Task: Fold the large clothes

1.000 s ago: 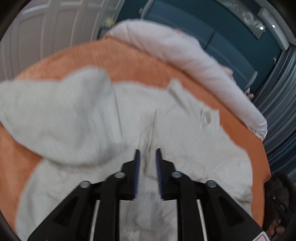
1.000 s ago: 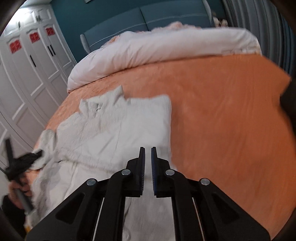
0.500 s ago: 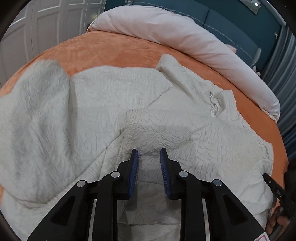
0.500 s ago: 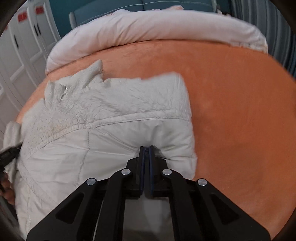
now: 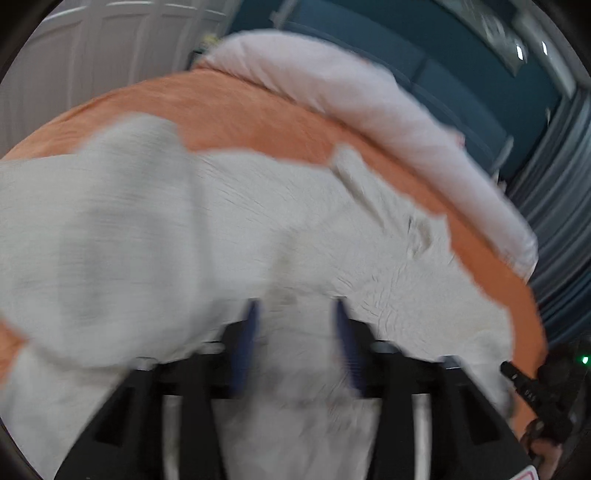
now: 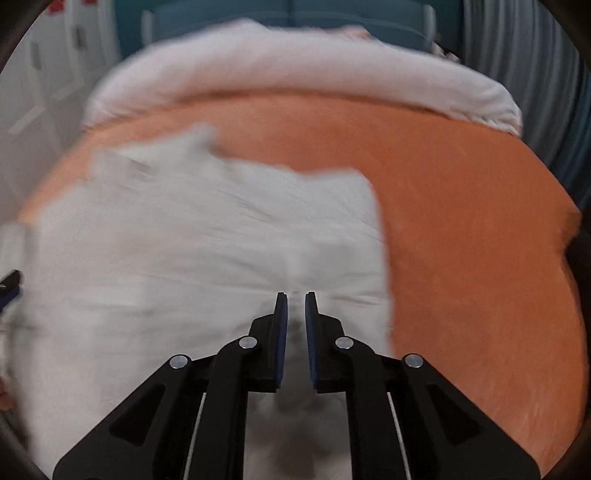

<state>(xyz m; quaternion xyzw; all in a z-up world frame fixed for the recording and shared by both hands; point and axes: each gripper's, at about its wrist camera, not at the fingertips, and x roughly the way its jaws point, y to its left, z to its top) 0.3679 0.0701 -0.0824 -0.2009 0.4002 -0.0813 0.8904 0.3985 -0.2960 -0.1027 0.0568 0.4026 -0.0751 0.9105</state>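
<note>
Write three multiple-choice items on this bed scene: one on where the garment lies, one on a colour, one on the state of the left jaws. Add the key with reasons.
1. Where does the white garment lie?
A. on the floor
B. on the orange bedspread
C. over a chair

2. What colour is the rolled duvet at the head of the bed?
A. pale, whitish pink
B. black
C. green

3. How do the jaws of the left gripper stand?
A. wide apart
B. clamped flat together
C. out of view

Key: 1 B, orange cloth shows all round the garment's edges. 2 A, it is a pale roll against the blue headboard. 3 A, white cloth fills a broad gap between the two blue pads, wider than that of the right gripper.
</note>
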